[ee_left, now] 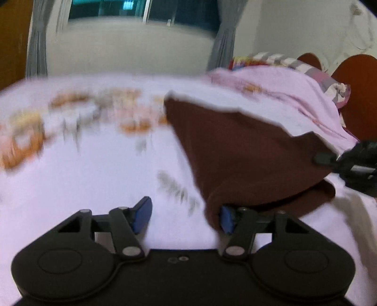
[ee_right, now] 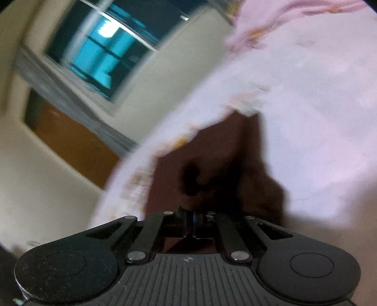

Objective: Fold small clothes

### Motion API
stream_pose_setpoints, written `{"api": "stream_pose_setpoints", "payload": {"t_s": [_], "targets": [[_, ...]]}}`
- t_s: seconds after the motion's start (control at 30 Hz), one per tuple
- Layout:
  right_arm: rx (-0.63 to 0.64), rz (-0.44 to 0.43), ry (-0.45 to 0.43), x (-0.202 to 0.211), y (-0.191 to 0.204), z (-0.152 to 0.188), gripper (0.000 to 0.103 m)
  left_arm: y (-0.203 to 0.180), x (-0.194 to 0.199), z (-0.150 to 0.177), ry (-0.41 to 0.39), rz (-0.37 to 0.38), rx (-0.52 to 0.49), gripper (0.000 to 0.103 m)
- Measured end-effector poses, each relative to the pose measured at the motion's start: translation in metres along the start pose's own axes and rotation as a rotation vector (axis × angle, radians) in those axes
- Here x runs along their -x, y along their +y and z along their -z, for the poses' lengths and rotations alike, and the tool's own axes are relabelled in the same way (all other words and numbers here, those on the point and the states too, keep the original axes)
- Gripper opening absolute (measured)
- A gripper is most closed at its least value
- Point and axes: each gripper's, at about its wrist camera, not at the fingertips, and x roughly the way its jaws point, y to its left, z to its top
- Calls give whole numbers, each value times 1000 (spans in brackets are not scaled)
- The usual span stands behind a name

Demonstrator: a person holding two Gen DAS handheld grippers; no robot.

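Both fisheye views motion-blurred, softly lit, perhaps from the window [ee_left: 143, 11].

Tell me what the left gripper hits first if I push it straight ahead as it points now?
Probably the printed bedsheet: the open left gripper aims across bare sheet. The brown garment drapes over its right fingertip and lies off to the right, though motion blur makes depth uncertain.
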Motion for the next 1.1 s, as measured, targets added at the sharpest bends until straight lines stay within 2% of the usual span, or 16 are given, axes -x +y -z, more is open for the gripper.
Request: {"api": "stream_pose_setpoints", "payload": {"t_s": [0.03,0.1,0.17,0.23,0.3,0.43,0.5,0.63,0.7,0.8,0.83,0.87,0.97,1.0,1.03,1.1], "targets": [[-36,48,57,-10,-13,2,5,0,2,0,14,16,-8,63],[-65,41,58,-7,-29,5,6,1,10,-2,51,64,-62,67],[-42,43,24,11,-27,2,18,16,25,1,59,106,-68,69],[23,38,-64,34,-22,-5,36,39,39,2,22,137,-13,69],[37,11,-105,39,-23,-18,36,61,39,-7,-10,186,93,69],[1,7,-80,5,-30,-53,36,74,1,-35,-1,183,222,69],[-38,-6,-50,-12,-37,-62,36,72,-20,-45,8,174,238,70],[0,47,-3,-39,-43,-78,36,71,-50,-55,19,174,259,71],[10,44,8,-50,-47,-85,36,73,-57,-56,9,180,278,73],[18,50,19,-62,-50,-90,35,71,-66,-60,13,177,281,74],[37,50,27,-64,-48,-90,27,68,-68,-62,21,166,260,74],[69,49,30,-64,-43,-90,4,63,-68,-63,32,150,238,74],[153,27,-41,-50,-28,-92,3,46,-66,-63,43,101,115,74],[198,74,-68,-48,-25,-91,3,40,-68,-60,51,75,63,74],[209,155,-49,-56,-30,-91,3,33,-70,-58,53,49,15,74],[211,192,27,-69,-37,-89,3,28,-68,-59,56,28,-17,74]]}}
